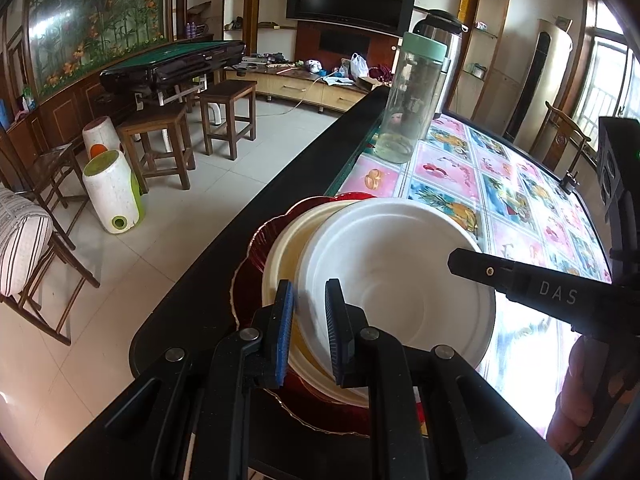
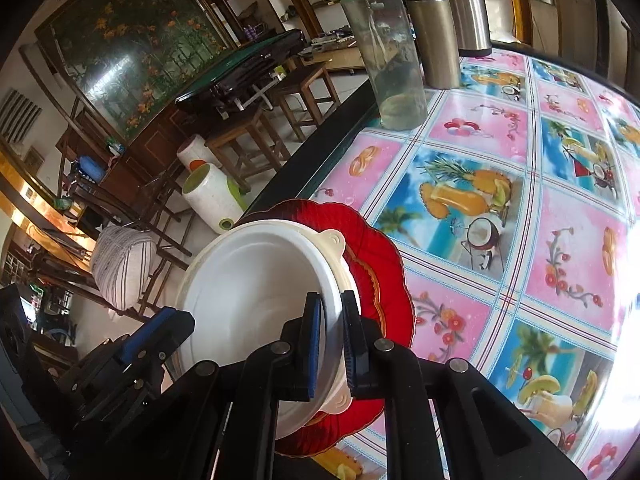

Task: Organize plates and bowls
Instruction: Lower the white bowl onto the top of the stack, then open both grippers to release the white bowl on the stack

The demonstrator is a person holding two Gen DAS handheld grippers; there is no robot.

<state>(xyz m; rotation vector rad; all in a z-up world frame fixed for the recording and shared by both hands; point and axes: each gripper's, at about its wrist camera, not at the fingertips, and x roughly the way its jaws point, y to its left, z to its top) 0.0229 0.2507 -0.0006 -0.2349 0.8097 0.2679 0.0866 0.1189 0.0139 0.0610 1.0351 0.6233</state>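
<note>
Nearest in the right wrist view, the right gripper (image 2: 331, 344) has its blue-padded fingers (image 2: 313, 344) clenched on the rim of the white bowl (image 2: 256, 296), one pad inside the wall and one outside. From the other side, the left gripper (image 1: 309, 328) straddles the opposite rim of that same bowl (image 1: 384, 280); its pads stand a little apart with the wall between them, and I cannot tell whether they actually press it. So the bowl lies straight ahead of both pairs of fingers, held edge-on at two sides, neither hand clearly nearer. The bowl sits tilted and off-centre in a cream bowl (image 1: 284, 256), which rests on a red scalloped plate (image 2: 380, 264) at the worktop (image 2: 520, 200) edge. Seating it level looks like the step in hand. Farther off stands a clear bottle (image 2: 384, 52) with a steel flask (image 2: 434, 32) just beside it
</note>
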